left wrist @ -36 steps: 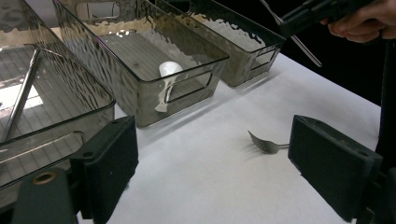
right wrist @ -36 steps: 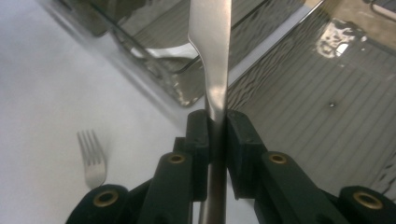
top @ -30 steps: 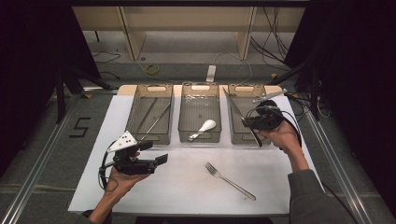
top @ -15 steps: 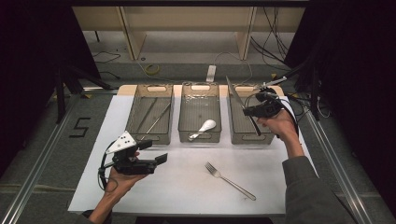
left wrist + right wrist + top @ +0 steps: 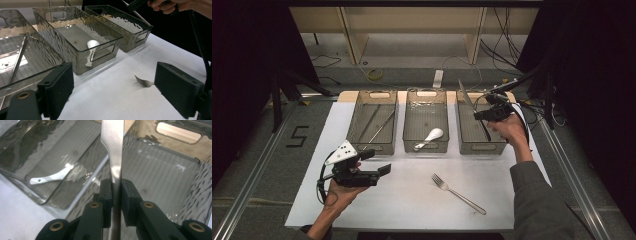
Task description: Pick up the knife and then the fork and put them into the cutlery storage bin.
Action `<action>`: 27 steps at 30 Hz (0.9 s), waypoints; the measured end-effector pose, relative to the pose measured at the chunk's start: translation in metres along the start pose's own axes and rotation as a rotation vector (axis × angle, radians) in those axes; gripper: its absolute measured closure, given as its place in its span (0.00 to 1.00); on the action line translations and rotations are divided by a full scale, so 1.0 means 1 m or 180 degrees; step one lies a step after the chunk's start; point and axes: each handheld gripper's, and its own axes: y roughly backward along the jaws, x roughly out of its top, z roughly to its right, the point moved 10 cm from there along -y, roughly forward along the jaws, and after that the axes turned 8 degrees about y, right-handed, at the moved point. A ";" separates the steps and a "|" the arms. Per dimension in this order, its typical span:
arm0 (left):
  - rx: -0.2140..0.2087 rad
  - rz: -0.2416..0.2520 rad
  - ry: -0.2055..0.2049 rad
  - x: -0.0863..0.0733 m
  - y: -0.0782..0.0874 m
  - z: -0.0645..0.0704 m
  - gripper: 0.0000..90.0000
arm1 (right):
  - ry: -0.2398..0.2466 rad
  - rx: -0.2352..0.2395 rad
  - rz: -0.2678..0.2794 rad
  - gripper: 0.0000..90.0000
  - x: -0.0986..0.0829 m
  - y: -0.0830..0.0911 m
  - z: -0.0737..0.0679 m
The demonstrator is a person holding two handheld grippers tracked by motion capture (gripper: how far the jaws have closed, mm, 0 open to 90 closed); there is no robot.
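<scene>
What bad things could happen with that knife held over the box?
1. The right gripper pinches the knife only across its thin flat blade, so it might slip or swivel.
2. The knife hangs over the right bin, near its wall; lowered crooked, it could knock the rim.
3. The fork lies loose on the table and could get bumped.

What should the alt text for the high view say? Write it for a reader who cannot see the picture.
The right gripper, held in a person's hand, grips a flat silver metal knife over the right-hand clear plastic bin. The left gripper hovers open over the white table, where a silver metal fork lies; the middle bin holds a white spoon.
</scene>
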 end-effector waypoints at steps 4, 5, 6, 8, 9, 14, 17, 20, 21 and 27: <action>-0.0011 0.0024 -0.0016 0.001 0.000 0.001 0.17 | -0.0040 -0.0041 -0.0039 0.90 -0.001 -0.006 0.004; -0.0015 0.0028 -0.0013 0.001 0.000 0.001 0.17 | -0.0047 -0.0049 -0.0049 0.90 -0.001 -0.007 0.005; -0.0018 0.0027 -0.0019 0.001 0.000 0.001 0.17 | -0.0051 -0.0050 -0.0051 0.90 -0.001 -0.008 0.005; -0.0011 0.0028 -0.0027 0.001 0.000 0.002 0.17 | -0.0072 -0.0069 -0.0072 0.90 -0.001 -0.011 0.007; -0.0012 0.0029 -0.0034 0.001 0.000 0.002 0.17 | -0.0078 -0.0086 -0.0079 0.90 -0.001 -0.013 0.008; -0.0020 0.0035 -0.0044 0.001 0.001 0.002 0.17 | -0.0141 -0.0127 -0.0112 0.90 -0.002 -0.019 0.012; -0.0028 0.0028 -0.0058 0.001 0.001 0.003 0.17 | -0.0147 -0.0151 -0.0158 0.89 -0.003 -0.023 0.013; -0.0028 0.0029 -0.0060 0.001 0.001 0.003 0.17 | -0.0172 -0.0165 -0.0171 0.89 -0.003 -0.026 0.014; -0.0030 0.0030 -0.0063 0.001 0.001 0.003 0.17 | -0.0179 -0.0177 -0.0182 0.90 -0.004 -0.027 0.015; -0.0037 0.0030 -0.0056 0.001 0.000 0.004 0.17 | -0.0225 -0.0204 -0.0246 0.89 -0.008 -0.033 0.014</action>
